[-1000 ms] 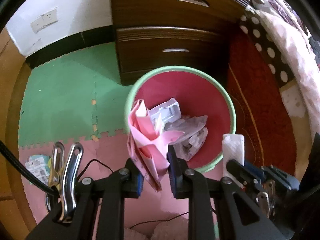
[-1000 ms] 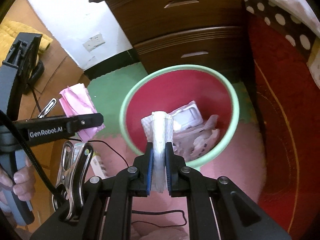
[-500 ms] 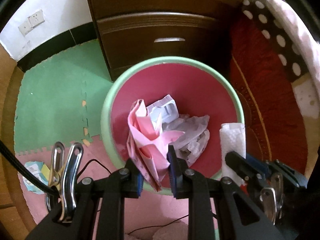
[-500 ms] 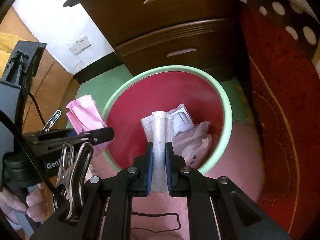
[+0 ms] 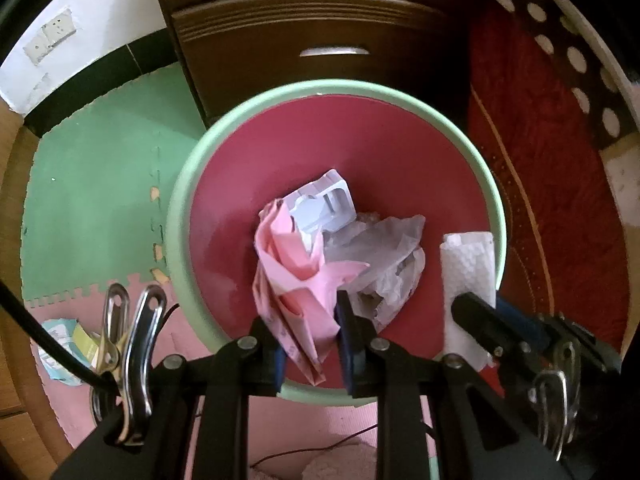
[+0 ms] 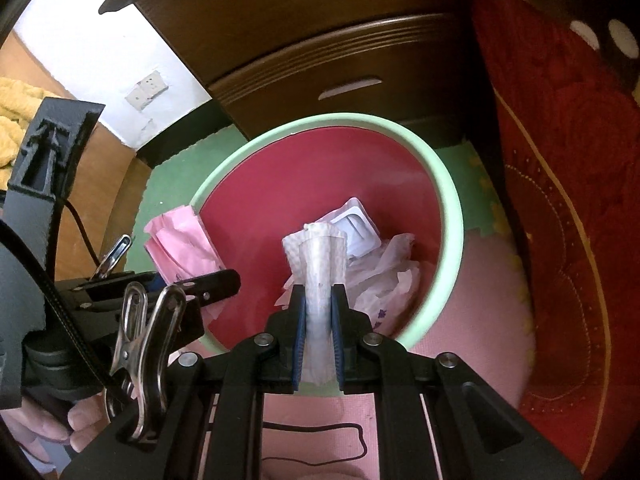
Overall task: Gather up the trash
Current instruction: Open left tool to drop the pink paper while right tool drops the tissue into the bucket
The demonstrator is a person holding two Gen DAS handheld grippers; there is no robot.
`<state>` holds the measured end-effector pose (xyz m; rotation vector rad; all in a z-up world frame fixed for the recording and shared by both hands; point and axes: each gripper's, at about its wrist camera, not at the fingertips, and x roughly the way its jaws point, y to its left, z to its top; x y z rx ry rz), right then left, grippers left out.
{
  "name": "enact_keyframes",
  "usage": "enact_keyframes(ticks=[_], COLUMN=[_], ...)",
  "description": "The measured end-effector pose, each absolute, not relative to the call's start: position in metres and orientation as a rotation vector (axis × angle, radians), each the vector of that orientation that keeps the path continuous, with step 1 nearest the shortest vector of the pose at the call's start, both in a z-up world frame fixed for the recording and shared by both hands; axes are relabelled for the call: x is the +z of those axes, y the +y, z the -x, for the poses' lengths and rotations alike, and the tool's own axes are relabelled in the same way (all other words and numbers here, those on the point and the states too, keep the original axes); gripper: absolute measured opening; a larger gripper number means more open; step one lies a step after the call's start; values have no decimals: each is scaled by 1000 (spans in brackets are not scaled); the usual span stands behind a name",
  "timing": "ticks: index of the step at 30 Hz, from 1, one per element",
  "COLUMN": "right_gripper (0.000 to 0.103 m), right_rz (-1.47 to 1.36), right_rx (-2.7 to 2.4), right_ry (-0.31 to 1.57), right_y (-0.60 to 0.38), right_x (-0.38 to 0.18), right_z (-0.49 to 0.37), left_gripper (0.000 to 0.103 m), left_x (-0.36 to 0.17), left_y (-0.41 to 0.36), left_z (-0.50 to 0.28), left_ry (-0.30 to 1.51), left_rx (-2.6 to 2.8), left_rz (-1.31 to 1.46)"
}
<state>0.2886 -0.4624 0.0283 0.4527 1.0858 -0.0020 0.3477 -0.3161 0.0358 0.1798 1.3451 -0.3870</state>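
Both grippers have come lower over the bin [image 5: 188, 216], the left gripper [image 5: 310, 320] clamping pink paper [image 5: 296, 276] and the right gripper [image 6: 319, 312] clamping a white tissue [image 6: 318, 264], so dropping seems near.

Left wrist cam: both grippers loaded, over the bin.

Left gripper [image 5: 310, 320] clamped on a crumpled pink paper [image 5: 298, 276], held above the green-rimmed red bin [image 5: 180, 208]. Bin already holds a white plastic tray [image 5: 324, 206] and clear plastic wrap [image 5: 384, 264]. Right gripper [image 5: 474, 314] enters from the right, pinching a folded white paper towel [image 5: 468, 264] over the rim. Dark wooden drawers [image 5: 320, 40] behind the bin; a wrapper [image 5: 64, 344] on the pink mat, lower left.
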Motion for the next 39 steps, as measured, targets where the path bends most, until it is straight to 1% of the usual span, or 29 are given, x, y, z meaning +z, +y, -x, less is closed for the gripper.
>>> enact_keyframes(ticks=[9,11,13,14,15,17,21,23,29,31,35,39], right_gripper=[13,13,14,17,18,19,23,29,41,42,47,48], right_rz=[-455,-456,-452,-449,-445,-437,-430,-432,-446,-455,-460,-459], right_rx=[2,9,14,18,22,34,58,62,57,52,48,52], right_ry=[1070,1066,1062,1060,1057,1051,1043,1041,1036,1033,1007,960], right_y=[-466,-467,-467,-467,-467,-467,-469,-471,-479,-480,-483,-482], right_x=[23,21,20,20,20,19,18,16,9,7,7,11], right_z=[-286,-285,-284,-284,-283,-283,-284,-285,-284,-283,-280,-280], left_gripper=[25,26,30,32,33,40,43,45,47,47,50,50], left_x=[28,27,25,24,22,20,16,14,11,12,14,16], left_y=[-322,-322,-322,-322,-322,-323,-323,-323,-326,-327,-325,-320], left_z=[-343,-342,-341,-340,-340,-339,-339,-339,-342,-343,-343,-343], left_ry=[1340,1336,1336,1337,1338,1340,1345,1350,1358,1357,1339,1311], left_rx=[-383,-382,-381,-381,-379,-374,-351,-346,-338,-341,-360,-374], left_rz=[-192,-194,-190,-187,-185,-181,-168,-160,-179,-175,-158,-157])
